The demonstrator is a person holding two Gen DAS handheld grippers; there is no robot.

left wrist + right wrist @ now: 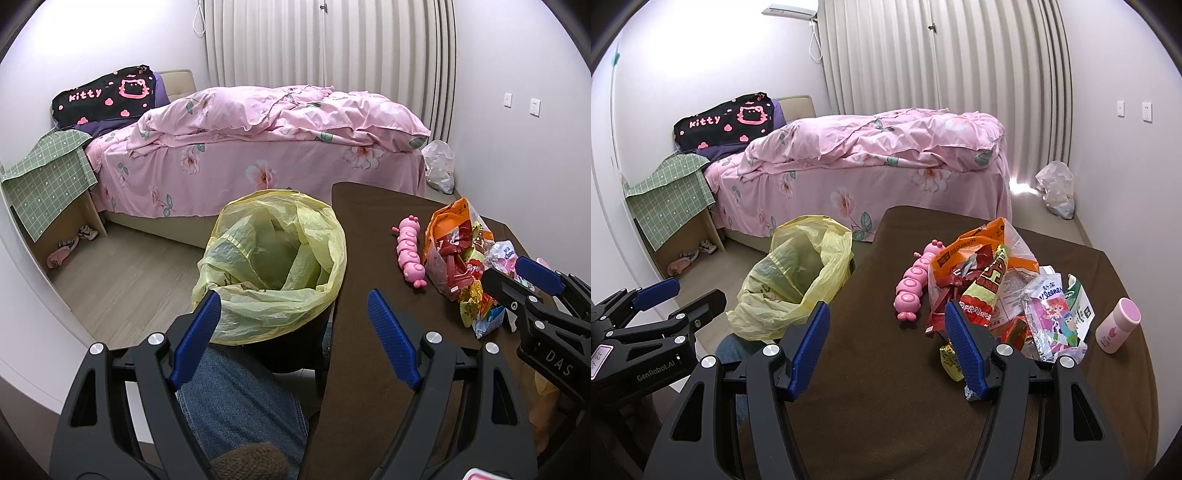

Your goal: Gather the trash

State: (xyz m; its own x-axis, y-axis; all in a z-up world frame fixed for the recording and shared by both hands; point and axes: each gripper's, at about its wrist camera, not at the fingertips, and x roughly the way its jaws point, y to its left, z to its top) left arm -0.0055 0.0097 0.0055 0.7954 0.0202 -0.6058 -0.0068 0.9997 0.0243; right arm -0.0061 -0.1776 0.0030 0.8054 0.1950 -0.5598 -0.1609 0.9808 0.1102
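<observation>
wrappers beside right gripper fingers

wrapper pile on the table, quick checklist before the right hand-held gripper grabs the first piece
1. Right hand-held gripper open and empty: ok.
2. Left hand-held gripper open and empty: ok.
3. Wrapper pile within view, nothing covering it: ok.
4. Yellow trash bag mouth open: ok.
5. Pink caterpillar toy clear of the pile: not ok, it lies right against the orange bag.
6. Pink bottle standing apart from the pile: ok.
</observation>
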